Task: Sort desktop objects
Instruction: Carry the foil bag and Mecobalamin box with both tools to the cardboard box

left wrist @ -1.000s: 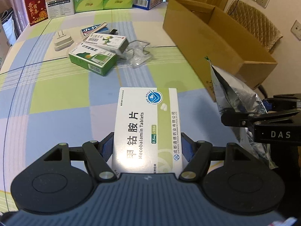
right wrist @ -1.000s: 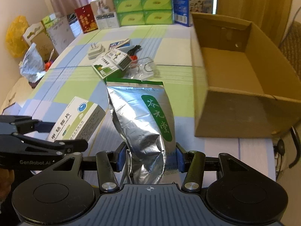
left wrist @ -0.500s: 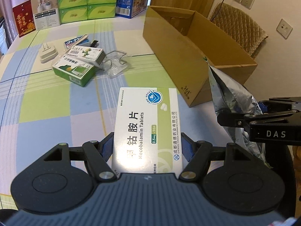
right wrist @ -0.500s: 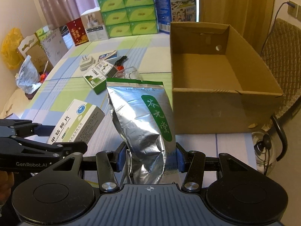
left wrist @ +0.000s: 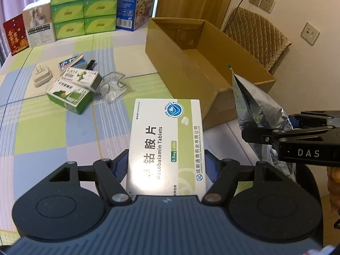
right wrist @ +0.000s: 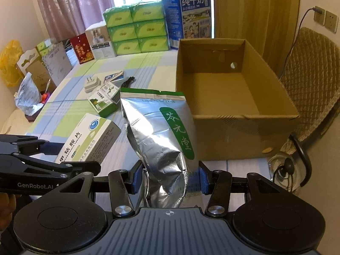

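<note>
My left gripper (left wrist: 166, 166) is shut on a white and green Mecobalamin tablet box (left wrist: 167, 140), held above the table's near edge. My right gripper (right wrist: 167, 180) is shut on a silver foil pouch (right wrist: 161, 136) with a green label, held upright. Each gripper shows in the other's view: the pouch (left wrist: 257, 110) at the right, the tablet box (right wrist: 89, 140) at the left. An open brown cardboard box (right wrist: 231, 119) stands just beyond the pouch, nothing visible inside it. Further back on the checked tablecloth lie two green medicine boxes (left wrist: 70, 94), a white plug adapter (left wrist: 42, 76) and clear plastic packaging (left wrist: 113, 87).
Green tissue boxes (right wrist: 136, 29), a blue milk carton (right wrist: 189, 17) and a red card box (right wrist: 81, 48) line the table's far edge. A quilted chair (right wrist: 312, 68) stands to the right of the cardboard box, with a cable on the floor. Bags sit at the left.
Both grippers have risen and drawn back with their loads; the table objects and the cardboard box now sit farther off and lower in view. Both grips are unchanged.
</note>
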`<control>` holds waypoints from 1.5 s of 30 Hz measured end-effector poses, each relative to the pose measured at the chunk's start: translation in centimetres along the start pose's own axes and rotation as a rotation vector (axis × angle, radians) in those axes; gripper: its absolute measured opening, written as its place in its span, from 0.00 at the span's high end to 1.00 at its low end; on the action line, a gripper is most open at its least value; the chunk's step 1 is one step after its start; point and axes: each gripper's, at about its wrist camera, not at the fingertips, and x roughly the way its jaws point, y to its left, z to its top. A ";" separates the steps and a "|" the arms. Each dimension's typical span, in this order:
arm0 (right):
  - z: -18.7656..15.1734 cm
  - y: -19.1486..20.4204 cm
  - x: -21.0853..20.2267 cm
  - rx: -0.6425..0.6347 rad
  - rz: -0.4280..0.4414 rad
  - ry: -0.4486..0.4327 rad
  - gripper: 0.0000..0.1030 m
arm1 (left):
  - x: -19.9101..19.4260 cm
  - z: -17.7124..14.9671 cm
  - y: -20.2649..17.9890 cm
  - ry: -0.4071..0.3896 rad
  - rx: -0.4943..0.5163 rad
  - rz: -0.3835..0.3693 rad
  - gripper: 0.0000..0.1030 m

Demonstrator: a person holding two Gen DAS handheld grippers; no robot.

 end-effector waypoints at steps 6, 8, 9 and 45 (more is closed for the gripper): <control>0.7 -0.9 -1.1 0.006 -0.015 -0.027 0.53 | 0.0 1.4 -1.3 -0.015 0.019 -0.020 0.35; 1.0 -1.3 -1.5 0.009 -0.016 -0.035 0.53 | 0.0 1.8 -1.9 -0.018 0.029 -0.028 0.35; 1.1 -1.5 -1.7 0.010 -0.018 -0.040 0.53 | 0.0 2.0 -2.1 -0.020 0.035 -0.030 0.35; 14.0 -15.3 3.4 0.156 -0.057 -0.083 0.53 | 9.8 15.6 -8.6 -0.038 0.075 -0.084 0.35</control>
